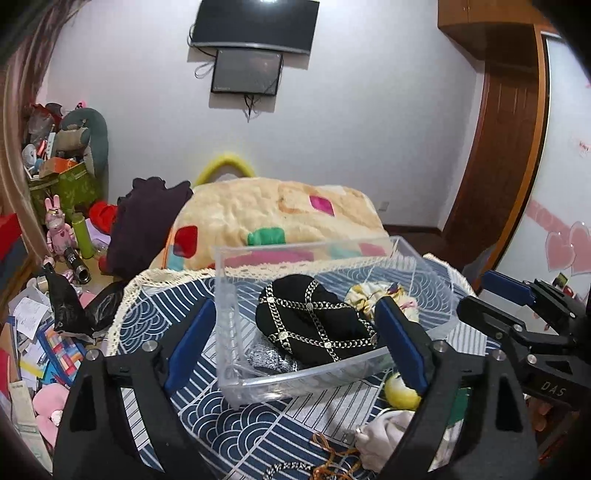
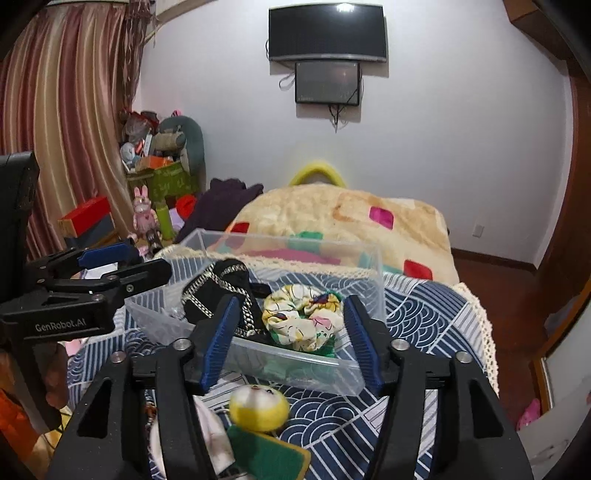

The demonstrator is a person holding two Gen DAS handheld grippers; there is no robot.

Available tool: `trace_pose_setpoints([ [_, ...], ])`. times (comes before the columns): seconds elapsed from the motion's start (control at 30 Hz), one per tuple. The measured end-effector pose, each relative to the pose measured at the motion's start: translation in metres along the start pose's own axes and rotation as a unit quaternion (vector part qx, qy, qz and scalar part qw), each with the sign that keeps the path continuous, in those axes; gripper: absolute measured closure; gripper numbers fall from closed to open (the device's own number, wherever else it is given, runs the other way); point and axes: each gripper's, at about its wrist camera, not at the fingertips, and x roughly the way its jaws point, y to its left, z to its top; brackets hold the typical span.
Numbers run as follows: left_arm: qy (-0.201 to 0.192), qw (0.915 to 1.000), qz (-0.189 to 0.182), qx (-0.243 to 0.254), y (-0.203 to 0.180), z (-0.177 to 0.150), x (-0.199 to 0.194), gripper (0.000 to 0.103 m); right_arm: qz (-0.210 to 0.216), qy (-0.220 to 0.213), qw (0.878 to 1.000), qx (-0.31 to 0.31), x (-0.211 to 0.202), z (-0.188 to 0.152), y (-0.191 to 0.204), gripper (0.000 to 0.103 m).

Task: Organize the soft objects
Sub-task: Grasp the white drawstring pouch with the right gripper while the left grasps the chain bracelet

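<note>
Jaws spread — clear bin [image 1: 236,373] holds black cap [image 1: 314,325], scrunchie [image 2: 299,325].

Clear bin [image 2: 373,266] holding floral scrunchie [image 2: 301,323], yellow plush [image 2: 258,406] nearby

Black pouch [image 1: 314,325] with silver chain lattice — floral cream scrunchie [image 2: 301,319] — navy wave-patterned cloth [image 1: 236,432].

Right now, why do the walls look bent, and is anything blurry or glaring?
Left wrist view: fisheye lens bows the door frame; glare on the upper screen. Right wrist view: curtain curves likewise, and the near yellow toy is blurred.
</note>
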Motion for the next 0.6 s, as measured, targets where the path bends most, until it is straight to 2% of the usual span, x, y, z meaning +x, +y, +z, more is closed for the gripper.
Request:
trace_pose_setpoints([
  [0.17,-0.025,0.9997,0.009,-0.002,0.000,0.000,-0.025,0.008,0.004,-0.025,1.000,-0.001,-0.020,0.002,0.004,0.041],
  [0.3,-0.030,0.9995,0.008,-0.001,0.001,-0.008,-0.039,0.006,0.006,-0.036,0.999,-0.002,-0.030,-0.001,0.009,0.039],
  [0.43,-0.023,0.9997,0.012,0.001,0.003,-0.021,-0.046,0.004,0.010,-0.034,0.999,-0.001,-0.035,-0.010,0.010,0.038],
  [0.6,0.005,0.9999,0.014,0.000,0.007,-0.041,-0.043,0.004,0.017,-0.019,1.000,0.002,-0.032,-0.022,0.013,0.038],
])
